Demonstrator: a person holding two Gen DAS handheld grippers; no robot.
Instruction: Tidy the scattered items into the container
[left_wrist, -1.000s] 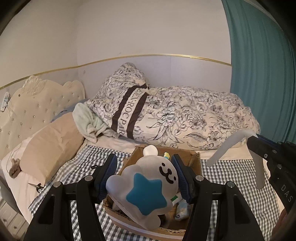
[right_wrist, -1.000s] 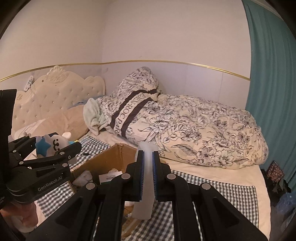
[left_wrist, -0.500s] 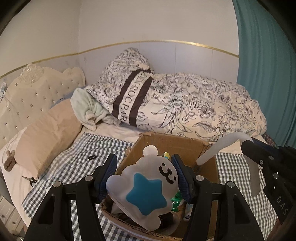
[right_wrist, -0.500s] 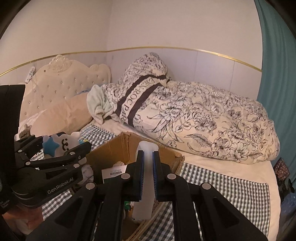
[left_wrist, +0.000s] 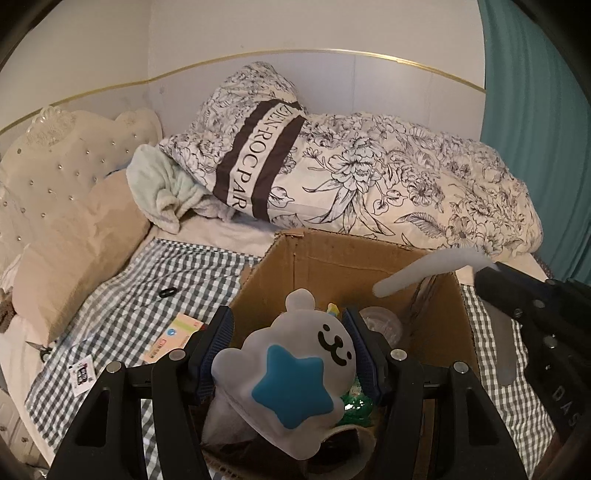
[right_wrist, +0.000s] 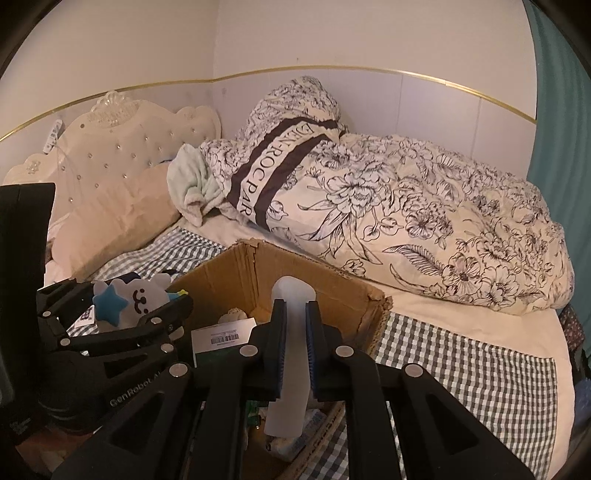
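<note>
My left gripper (left_wrist: 288, 347) is shut on a white cartoon figure with a blue star (left_wrist: 291, 384) and holds it over the open cardboard box (left_wrist: 332, 258). It also shows in the right wrist view (right_wrist: 125, 299). My right gripper (right_wrist: 295, 332) is shut on a flat translucent white strip (right_wrist: 290, 369), held above the box (right_wrist: 229, 269). The strip shows in the left wrist view (left_wrist: 424, 269) over the box's right side. The box holds several small items, among them a green packet (left_wrist: 356, 402) and a barcode-labelled card (right_wrist: 223, 332).
The box sits on a checked blanket (left_wrist: 129, 302) on a bed. A card (left_wrist: 173, 336), a small black ring (left_wrist: 167, 292) and a sticker (left_wrist: 83, 373) lie left of the box. A floral duvet (left_wrist: 369, 173), tan pillow (left_wrist: 66, 251) and teal curtain (left_wrist: 539, 110) surround it.
Both grippers have moved forward and down toward the box, which now looks larger and closer. Each still holds its item.
</note>
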